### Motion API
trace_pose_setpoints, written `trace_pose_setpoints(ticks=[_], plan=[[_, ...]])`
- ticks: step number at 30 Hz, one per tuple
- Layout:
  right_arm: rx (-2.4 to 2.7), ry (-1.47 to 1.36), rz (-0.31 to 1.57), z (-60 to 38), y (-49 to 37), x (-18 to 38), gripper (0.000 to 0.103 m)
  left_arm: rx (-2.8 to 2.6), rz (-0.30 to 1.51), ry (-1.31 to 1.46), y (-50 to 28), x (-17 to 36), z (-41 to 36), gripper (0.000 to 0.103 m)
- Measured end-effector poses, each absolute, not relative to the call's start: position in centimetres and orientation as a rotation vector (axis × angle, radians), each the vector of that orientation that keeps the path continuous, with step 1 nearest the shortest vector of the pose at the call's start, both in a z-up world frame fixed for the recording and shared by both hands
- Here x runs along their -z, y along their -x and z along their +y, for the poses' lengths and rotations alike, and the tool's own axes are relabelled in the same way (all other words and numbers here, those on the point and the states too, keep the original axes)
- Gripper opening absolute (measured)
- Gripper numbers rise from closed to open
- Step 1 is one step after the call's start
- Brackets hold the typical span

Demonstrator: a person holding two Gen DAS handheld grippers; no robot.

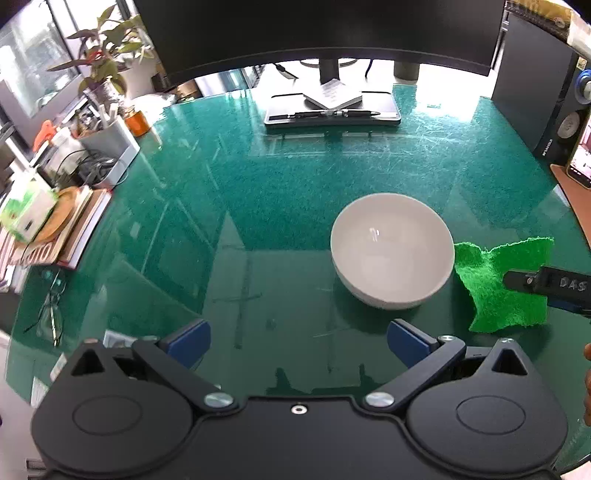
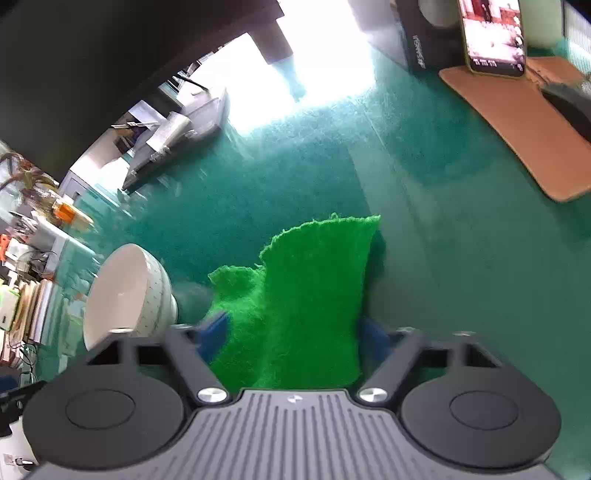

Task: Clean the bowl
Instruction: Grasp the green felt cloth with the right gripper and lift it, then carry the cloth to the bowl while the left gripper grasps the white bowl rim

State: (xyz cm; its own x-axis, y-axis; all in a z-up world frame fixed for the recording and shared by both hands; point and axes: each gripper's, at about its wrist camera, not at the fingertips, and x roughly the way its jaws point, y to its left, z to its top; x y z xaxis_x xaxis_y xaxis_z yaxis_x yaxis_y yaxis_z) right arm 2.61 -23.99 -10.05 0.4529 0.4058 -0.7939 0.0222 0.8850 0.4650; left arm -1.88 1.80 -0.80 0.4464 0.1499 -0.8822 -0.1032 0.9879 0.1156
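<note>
Green glass is covering the big round table (image 1: 258, 192) you are working over, and it is looking shiny and slippery. Far back, a wide black monitor (image 1: 325, 29) is standing on it, with a stack of books (image 1: 74, 229) lying at the left edge.

Near the middle, the round white china bowl (image 1: 392, 254) is sitting upright and empty on the glass. It is the thing you are cleaning, and nothing is holding it yet.

Just to its right, the fuzzy bright green scrubbing cloth (image 2: 295, 306) is hanging above the table, not touching the bowl as far as the pictures show.

Your right gripper (image 2: 291, 332) is gripping that cloth, with its blue fingers (image 2: 214, 328) pressing on both sides. Your left gripper (image 1: 298, 341) is waiting with its jaws spread wide and nothing between them, just in front of the bowl.

Now the risky part, as a guess. If you are pushing the cloth into the bowl while nobody is holding the bowl, it may be sliding away or tipping, because the glass is so smooth. Getting your left gripper onto the rim first looks wise. Pinching the rim too lightly could let the bowl spin out. Also, the cloth is floppy, so a loose corner could be folding under and wiping nothing, or slipping out of your right gripper if you are rubbing hard.
</note>
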Motion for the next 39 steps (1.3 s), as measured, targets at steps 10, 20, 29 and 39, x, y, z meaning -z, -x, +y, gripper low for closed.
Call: trace_pose_setpoints(ticks=[10,20,29,39], plan=[[-0.333,-0.609,0.861,-23.1,1.1,2.3,0.003,0.011,1.061,0.072,-0.7,2.1,5.7,0.095],[-0.210,-0.050,0.678,-14.5,2.3,-2.9,0.003,0.146,1.144,0.137,-5.1,5.3,6.9,0.024],[-0.317,0.135,0.706,-11.7,-1.3,-2.0,0.003,0.233,1.111,0.190,-6.0,4.8,7.4,0.010],[-0.421,0.172,0.818,-10.1,-3.9,1.1,0.003,0.209,1.198,0.204,-7.3,5.8,7.1,0.050]])
